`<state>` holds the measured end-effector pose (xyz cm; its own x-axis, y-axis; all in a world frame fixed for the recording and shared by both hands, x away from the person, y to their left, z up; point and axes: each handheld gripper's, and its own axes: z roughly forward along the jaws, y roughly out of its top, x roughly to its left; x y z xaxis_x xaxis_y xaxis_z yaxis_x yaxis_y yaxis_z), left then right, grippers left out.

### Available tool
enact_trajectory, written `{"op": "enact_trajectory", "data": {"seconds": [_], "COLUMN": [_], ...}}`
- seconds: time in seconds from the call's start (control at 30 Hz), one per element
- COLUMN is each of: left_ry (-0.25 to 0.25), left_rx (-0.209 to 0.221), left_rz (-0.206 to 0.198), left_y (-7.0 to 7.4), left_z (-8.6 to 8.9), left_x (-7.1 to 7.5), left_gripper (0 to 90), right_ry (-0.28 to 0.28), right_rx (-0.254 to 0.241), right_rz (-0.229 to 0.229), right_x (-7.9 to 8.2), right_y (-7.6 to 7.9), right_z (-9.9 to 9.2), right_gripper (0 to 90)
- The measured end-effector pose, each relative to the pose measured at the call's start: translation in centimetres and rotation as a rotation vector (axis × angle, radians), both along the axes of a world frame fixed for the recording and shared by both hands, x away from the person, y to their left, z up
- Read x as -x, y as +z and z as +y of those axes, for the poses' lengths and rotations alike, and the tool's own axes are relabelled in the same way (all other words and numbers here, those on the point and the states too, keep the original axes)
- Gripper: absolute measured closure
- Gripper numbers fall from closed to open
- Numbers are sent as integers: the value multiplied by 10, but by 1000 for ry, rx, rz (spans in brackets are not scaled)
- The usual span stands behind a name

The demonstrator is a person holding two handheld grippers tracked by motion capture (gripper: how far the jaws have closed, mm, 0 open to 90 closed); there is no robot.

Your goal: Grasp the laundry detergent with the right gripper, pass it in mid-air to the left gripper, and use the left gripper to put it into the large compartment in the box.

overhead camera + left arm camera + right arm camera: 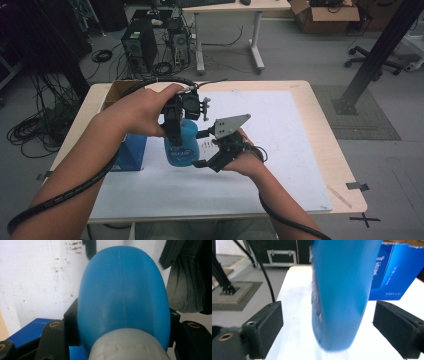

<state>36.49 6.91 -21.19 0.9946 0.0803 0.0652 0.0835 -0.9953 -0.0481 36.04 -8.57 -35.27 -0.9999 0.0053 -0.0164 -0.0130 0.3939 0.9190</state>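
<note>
A blue plastic bottle (181, 146) hangs upright just above the white sheet (280, 150) on the table. My left gripper (175, 134) comes down from above and is shut on the bottle's upper part. In the left gripper view its black fingers (71, 317) press both sides of the blue body (122, 290), just below a grey neck (127, 347). My right gripper (201, 148) reaches in from the right at the bottle's lower half. Its jaws stand open on either side of the bottle (339, 290), and the pads (270, 325) do not touch it.
A blue carton (129, 150) stands on the table left of the bottle, also the blue carton (392, 267) behind it in the right gripper view. An open cardboard box (117, 90) sits at the table's far left corner. Computer towers and cables lie on the floor beyond.
</note>
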Motion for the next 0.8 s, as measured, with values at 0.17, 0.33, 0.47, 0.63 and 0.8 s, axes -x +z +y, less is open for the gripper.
{"op": "enact_trajectory", "data": {"seconds": [0.17, 0.33, 0.47, 0.63, 0.8], "left_ry": [42, 151, 216, 278, 404], "left_rx": [6, 27, 36, 47, 94], "left_rz": [18, 48, 51, 54, 64], "left_y": [5, 11, 15, 22, 34], "left_z": [5, 14, 17, 19, 25], "left_x": [-5, -13, -17, -20, -22], "left_gripper": [384, 383, 383, 383, 382], "right_ry": [-1, -12, -24, -52, -90], "right_rx": [39, 103, 145, 162, 193], "right_rz": [-8, -31, -47, -50, -55], "right_x": [0, 0, 1, 0, -2], "right_y": [6, 19, 28, 33, 36], "right_z": [-9, -26, -38, -51, -69], "right_gripper": [42, 16, 13, 16, 16]}}
